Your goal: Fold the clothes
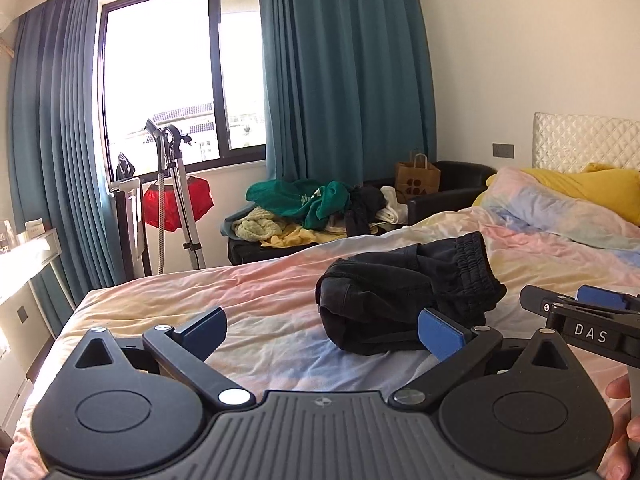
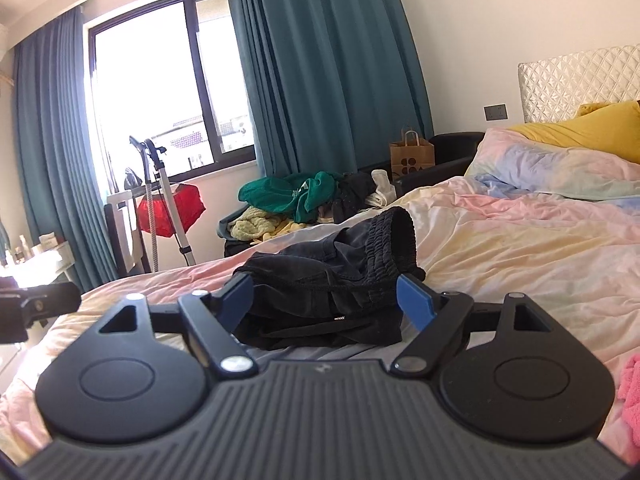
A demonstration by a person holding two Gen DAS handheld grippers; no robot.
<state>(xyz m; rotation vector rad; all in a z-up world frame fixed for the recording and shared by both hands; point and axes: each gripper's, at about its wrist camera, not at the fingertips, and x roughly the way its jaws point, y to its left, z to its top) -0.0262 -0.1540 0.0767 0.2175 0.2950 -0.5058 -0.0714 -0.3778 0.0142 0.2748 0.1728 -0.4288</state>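
Observation:
A pair of black shorts (image 1: pixel 404 292) lies folded in a bundle on the pastel bed sheet (image 1: pixel 260 292), elastic waistband on the far side. My left gripper (image 1: pixel 322 330) is open and empty, just left of and in front of the bundle. My right gripper (image 2: pixel 326 300) is open and empty, its blue pads either side of the near edge of the shorts (image 2: pixel 332 280), not touching them. The right gripper also shows at the right edge of the left wrist view (image 1: pixel 584 312).
A black chair (image 1: pixel 304 224) beyond the bed holds a heap of green, yellow and dark clothes. A brown paper bag (image 1: pixel 418 180) stands behind it. A garment steamer (image 1: pixel 176 200) and red cloth stand by the window. Pillows (image 1: pixel 560 204) lie at the headboard. A pink cloth (image 2: pixel 630 384) lies at right.

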